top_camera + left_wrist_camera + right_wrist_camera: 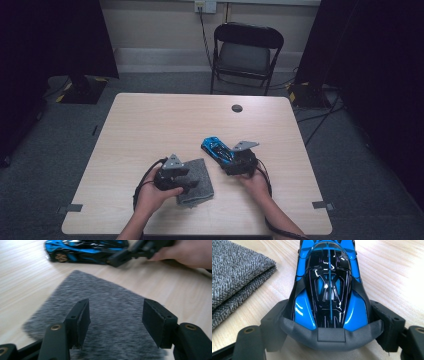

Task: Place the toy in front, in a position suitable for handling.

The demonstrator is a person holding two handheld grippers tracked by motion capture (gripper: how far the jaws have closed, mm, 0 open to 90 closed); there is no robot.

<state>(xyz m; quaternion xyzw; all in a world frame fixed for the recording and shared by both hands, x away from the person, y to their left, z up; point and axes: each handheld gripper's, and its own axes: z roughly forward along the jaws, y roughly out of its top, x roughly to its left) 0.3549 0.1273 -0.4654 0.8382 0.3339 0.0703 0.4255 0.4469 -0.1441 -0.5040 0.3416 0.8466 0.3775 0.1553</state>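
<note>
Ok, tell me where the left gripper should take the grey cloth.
Probably the thick folded edge of the grey cloth, which faces the toy car. The left gripper hovers open above the flat middle, where there's little to pinch. Coming in low from the car's side looks best.

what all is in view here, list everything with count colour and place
car: 1, blue and black, on the table right of centre, its end between the right jaws
cloth: 1, grey, folded, on the table near the front edge, left of the car
table: 1, light wood, middle of the room
chair: 1, black folding, behind the table by the wall
grommet: 1, dark round, far side of the tabletop
left hand-held gripper: 1, black, jaws apart over the cloth
right hand-held gripper: 1, black, jaws against the car's sides
hands: 2, at the front edge, one on each gripper
</note>
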